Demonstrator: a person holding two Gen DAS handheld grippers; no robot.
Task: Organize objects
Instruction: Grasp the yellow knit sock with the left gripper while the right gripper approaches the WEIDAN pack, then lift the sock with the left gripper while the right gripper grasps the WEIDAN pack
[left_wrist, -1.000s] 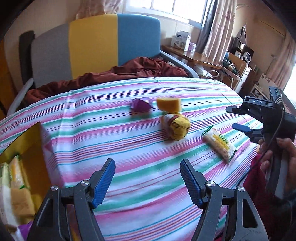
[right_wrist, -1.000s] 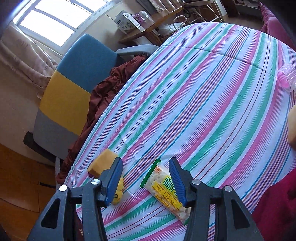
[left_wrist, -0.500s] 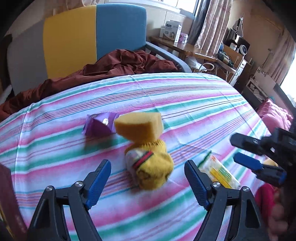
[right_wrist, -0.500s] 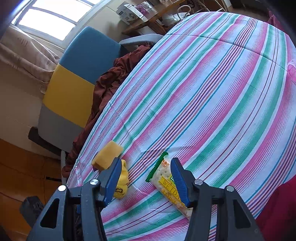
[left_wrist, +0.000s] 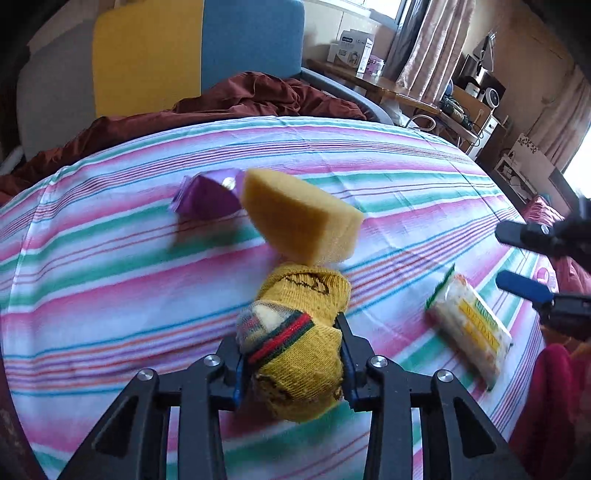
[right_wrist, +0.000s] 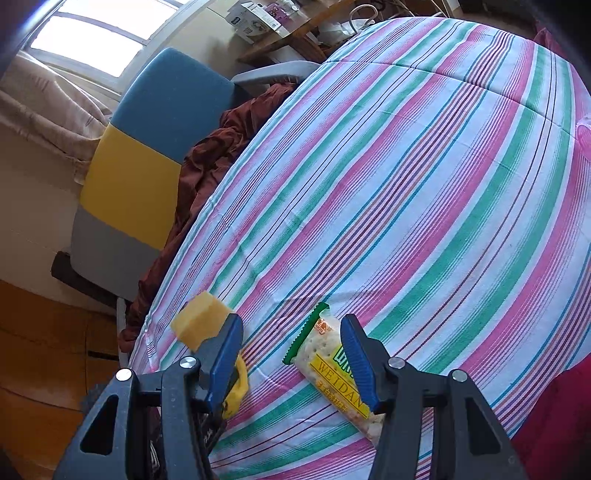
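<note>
The left gripper (left_wrist: 293, 360) has come forward across the bed since a second ago, and the gap that hung wide over bare cloth is now closed around the rolled mustard-yellow knitted sock with a red and green band (left_wrist: 299, 347), one blue pad pressed into each flank of the bundle. The sock sits right between the fingers, its long axis running away from the camera along the fingers and tipping a touch to the right, banded end near the pads, rounded end pointing up the bed. Touching that far end is the yellow wedge-shaped sponge block (left_wrist: 303, 221), leaning over the sock, and just behind it to the left lies the crumpled purple foil wrapper (left_wrist: 207, 197), blurred. Out to the right, apart from the sock, lies the clear cracker packet with yellow and green printing (left_wrist: 469, 325), long axis slanting from upper left to lower right, green serrated end pointing away. Over there the right gripper (right_wrist: 291, 354) hangs with jaws spread wide, the packet's green end showing in the gap, its body passing under the right-hand finger, and the sponge peeking past the left finger. Everything rests on the pink, green and white striped bedsheet (right_wrist: 424, 184), with the grey, yellow and blue padded chair (right_wrist: 147, 158) beyond its edge.
</note>
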